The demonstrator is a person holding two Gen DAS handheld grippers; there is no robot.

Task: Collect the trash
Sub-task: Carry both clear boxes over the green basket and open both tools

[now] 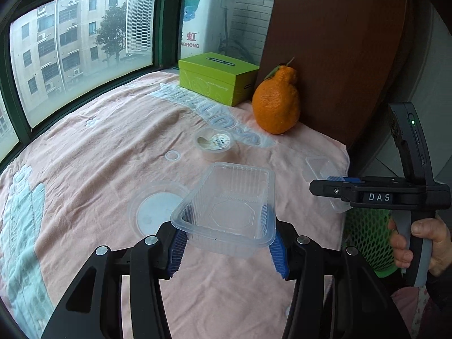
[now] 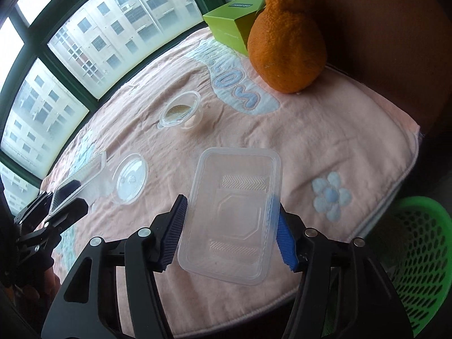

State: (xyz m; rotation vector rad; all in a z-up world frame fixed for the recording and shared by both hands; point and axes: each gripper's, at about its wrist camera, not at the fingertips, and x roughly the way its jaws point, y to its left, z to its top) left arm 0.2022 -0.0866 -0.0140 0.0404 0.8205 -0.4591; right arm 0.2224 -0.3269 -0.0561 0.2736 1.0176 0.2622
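My left gripper [image 1: 227,250] is shut on a clear rectangular plastic tray [image 1: 226,206], held a little above the pink cloth. My right gripper [image 2: 227,236] is shut on a clear rectangular lid [image 2: 234,214], flat between its blue pads. The right gripper also shows in the left wrist view [image 1: 336,190], with the lid [image 1: 322,169] beyond it. The left gripper with its tray [image 2: 76,183] shows at the left of the right wrist view. A round clear lid [image 1: 158,206] [image 2: 130,179] and a small round cup [image 1: 214,142] [image 2: 180,110] lie on the cloth.
A green mesh basket [image 2: 415,257] [image 1: 367,240] stands below the table's right edge. A large orange citrus fruit [image 1: 276,101] [image 2: 285,39] and a green box [image 1: 217,77] [image 2: 231,28] sit at the back by the brown wall. Windows run along the left.
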